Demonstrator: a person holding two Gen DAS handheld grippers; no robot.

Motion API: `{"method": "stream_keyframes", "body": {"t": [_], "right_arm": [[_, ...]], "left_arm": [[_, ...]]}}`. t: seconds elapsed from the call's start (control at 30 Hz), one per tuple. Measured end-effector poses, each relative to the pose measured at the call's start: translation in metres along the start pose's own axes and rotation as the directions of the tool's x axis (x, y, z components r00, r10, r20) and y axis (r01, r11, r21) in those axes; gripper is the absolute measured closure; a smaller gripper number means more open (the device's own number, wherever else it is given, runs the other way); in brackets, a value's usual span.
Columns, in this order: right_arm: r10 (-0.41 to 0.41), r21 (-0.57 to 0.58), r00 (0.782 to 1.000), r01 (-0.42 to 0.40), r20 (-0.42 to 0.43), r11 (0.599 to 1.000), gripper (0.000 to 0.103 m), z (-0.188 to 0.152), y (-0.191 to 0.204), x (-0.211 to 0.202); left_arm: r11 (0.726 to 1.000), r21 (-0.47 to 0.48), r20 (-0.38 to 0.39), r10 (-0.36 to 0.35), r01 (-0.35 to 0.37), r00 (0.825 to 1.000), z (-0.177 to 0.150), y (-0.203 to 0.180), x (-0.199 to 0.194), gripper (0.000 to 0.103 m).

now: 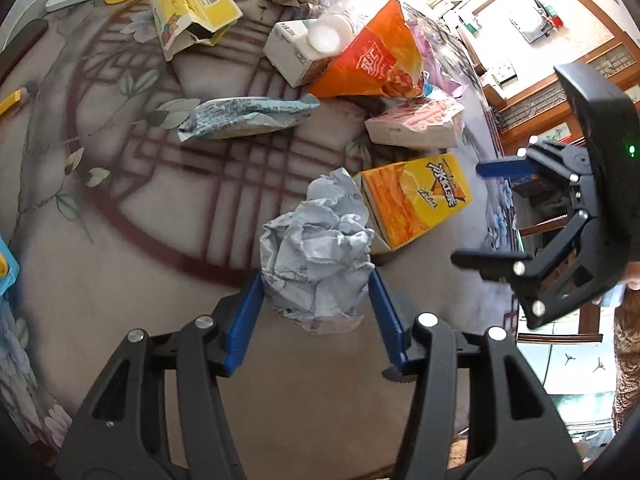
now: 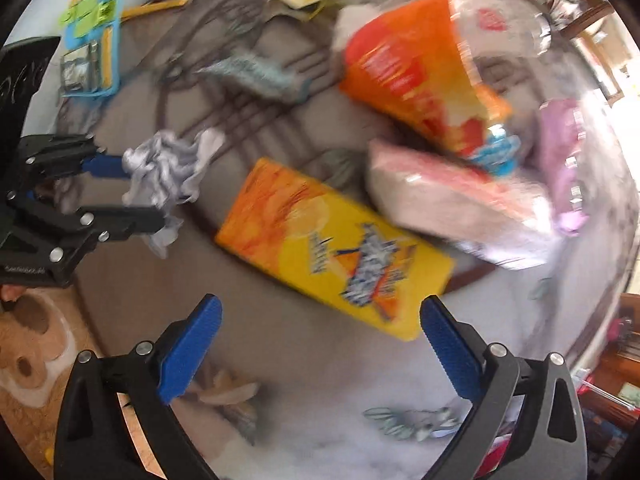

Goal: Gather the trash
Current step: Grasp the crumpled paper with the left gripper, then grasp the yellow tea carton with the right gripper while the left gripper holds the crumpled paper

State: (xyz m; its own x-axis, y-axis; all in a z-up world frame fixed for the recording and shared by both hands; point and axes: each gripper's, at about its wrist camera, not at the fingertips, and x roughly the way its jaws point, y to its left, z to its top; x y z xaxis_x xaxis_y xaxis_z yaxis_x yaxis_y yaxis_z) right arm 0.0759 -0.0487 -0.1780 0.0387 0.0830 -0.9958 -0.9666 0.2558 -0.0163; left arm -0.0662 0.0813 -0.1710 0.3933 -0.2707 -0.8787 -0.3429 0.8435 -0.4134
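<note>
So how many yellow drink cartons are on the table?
2. One orange-yellow carton lies beside the held paper ball; one torn yellow carton lies at the far edge. Others may be hidden.

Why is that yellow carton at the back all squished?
The yellow carton at the table's far edge is crushed, its end torn open. The crumpled paper in the left gripper is wadded up too. It all looks like trash awaiting collection.

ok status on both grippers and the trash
Left gripper shut on crumpled paper. Right gripper open, empty, over yellow carton. Nothing blocking.
</note>
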Motion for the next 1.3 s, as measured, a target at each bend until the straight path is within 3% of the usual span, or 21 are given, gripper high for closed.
{"method": "stream_keyframes", "body": {"t": [0.13,0.3,0.5,0.53,0.63,0.73,0.83,0.87,0.93,1.0,1.07,1.2,1.3], "right_arm": [[-0.086,-0.137,0.995,0.080,-0.040,0.987,0.007,0.012,0.015,0.009],[-0.179,-0.324,0.980,0.142,-0.085,0.935,0.007,0.024,0.044,0.035],[-0.211,-0.360,0.966,0.144,-0.153,0.922,0.007,0.036,0.044,0.064],[-0.204,-0.358,0.966,0.135,-0.161,0.924,0.008,0.051,0.050,0.069],[-0.169,-0.347,0.972,0.103,-0.164,0.932,0.018,0.050,0.049,0.067],[-0.110,-0.263,0.981,0.066,-0.158,0.962,0.031,0.043,0.037,0.055],[-0.011,-0.004,0.991,0.010,-0.135,1.000,0.033,0.029,0.027,0.048],[0.022,0.070,0.991,-0.013,-0.129,0.997,0.033,0.024,0.023,0.047],[0.173,0.258,0.981,-0.146,-0.085,0.955,0.040,0.010,0.014,0.044],[0.244,0.334,0.969,-0.215,-0.045,0.917,0.036,0.002,0.014,0.042],[0.185,0.340,0.982,-0.166,-0.023,0.925,0.025,0.000,0.019,0.039],[0.164,0.368,0.985,-0.169,0.046,0.914,0.024,-0.010,0.038,0.033],[0.062,0.331,0.998,-0.070,0.033,0.941,0.024,0.003,0.042,0.038]], "left_arm": [[1.000,0.012,-0.007,-0.010,0.010,1.000,0.004,-0.005,0.004,0.051],[0.999,-0.015,-0.019,-0.041,0.040,0.999,0.004,-0.003,0.006,0.051],[0.998,-0.056,-0.011,-0.042,0.042,0.999,-0.001,0.009,0.003,0.050],[0.997,-0.066,-0.010,-0.043,0.042,0.999,-0.001,0.012,0.003,0.050],[0.996,-0.079,-0.001,-0.043,0.042,0.999,0.000,0.015,0.002,0.050],[0.996,-0.084,0.012,-0.040,0.041,0.999,0.002,0.016,0.000,0.050],[0.996,-0.079,0.019,-0.039,0.040,0.999,0.005,0.017,-0.001,0.050],[0.996,-0.076,0.018,-0.035,0.036,0.999,0.005,0.016,0.000,0.050],[0.997,-0.070,0.012,-0.025,0.026,1.000,0.006,0.017,0.002,0.050],[0.997,-0.070,0.001,-0.021,0.021,1.000,0.007,0.017,0.005,0.048],[0.998,-0.065,-0.006,-0.016,0.016,1.000,0.009,0.013,0.011,0.048],[0.999,-0.047,-0.016,-0.004,0.003,1.000,0.011,0.009,0.016,0.046],[0.999,-0.034,-0.019,0.006,-0.006,1.000,0.014,0.005,0.021,0.046]]}}
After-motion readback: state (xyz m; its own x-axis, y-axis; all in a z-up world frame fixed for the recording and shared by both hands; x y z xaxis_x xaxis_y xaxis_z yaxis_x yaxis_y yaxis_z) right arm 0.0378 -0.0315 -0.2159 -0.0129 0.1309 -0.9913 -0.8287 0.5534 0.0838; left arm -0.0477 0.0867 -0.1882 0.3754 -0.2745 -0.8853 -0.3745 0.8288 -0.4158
